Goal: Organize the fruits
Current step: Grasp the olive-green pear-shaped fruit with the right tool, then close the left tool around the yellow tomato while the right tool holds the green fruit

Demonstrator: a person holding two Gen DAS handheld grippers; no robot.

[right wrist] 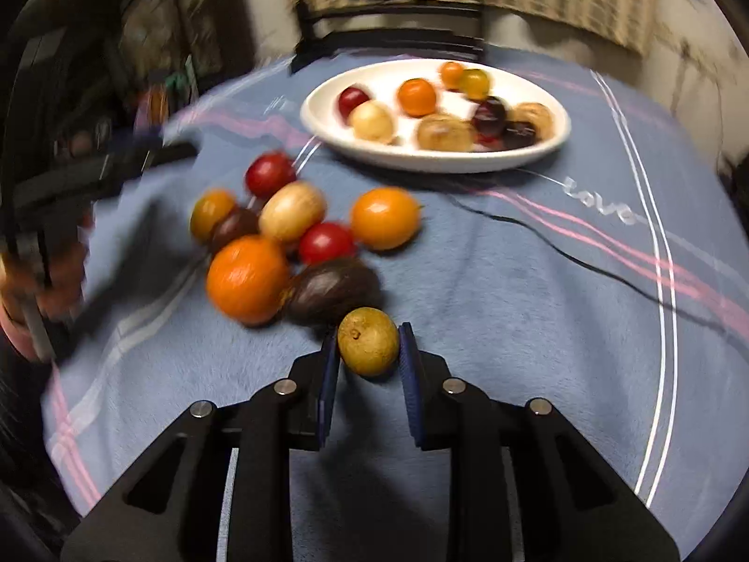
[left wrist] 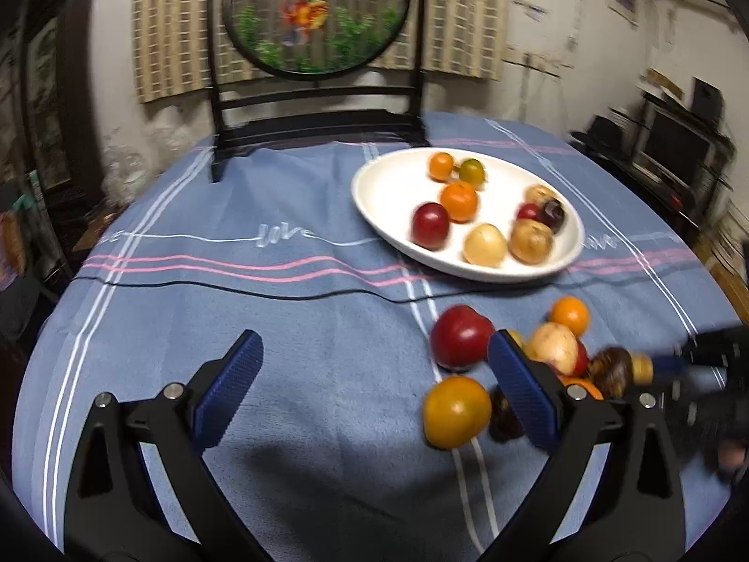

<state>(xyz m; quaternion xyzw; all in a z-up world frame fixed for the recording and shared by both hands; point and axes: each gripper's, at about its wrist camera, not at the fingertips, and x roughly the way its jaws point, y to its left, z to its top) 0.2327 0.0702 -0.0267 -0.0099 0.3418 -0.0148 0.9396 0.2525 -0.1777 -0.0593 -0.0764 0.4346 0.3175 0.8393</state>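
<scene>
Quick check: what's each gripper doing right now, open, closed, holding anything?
Left gripper: open, nothing between its jaws.
Right gripper: closed on the yellow-brown fruit, low over the blue tablecloth.

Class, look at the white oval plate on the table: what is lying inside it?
The white plate holds loose fruits: three orange ones, red ones, tan ones and dark purple ones. They crowd together at one end, so fruit may be hidden there.
</scene>
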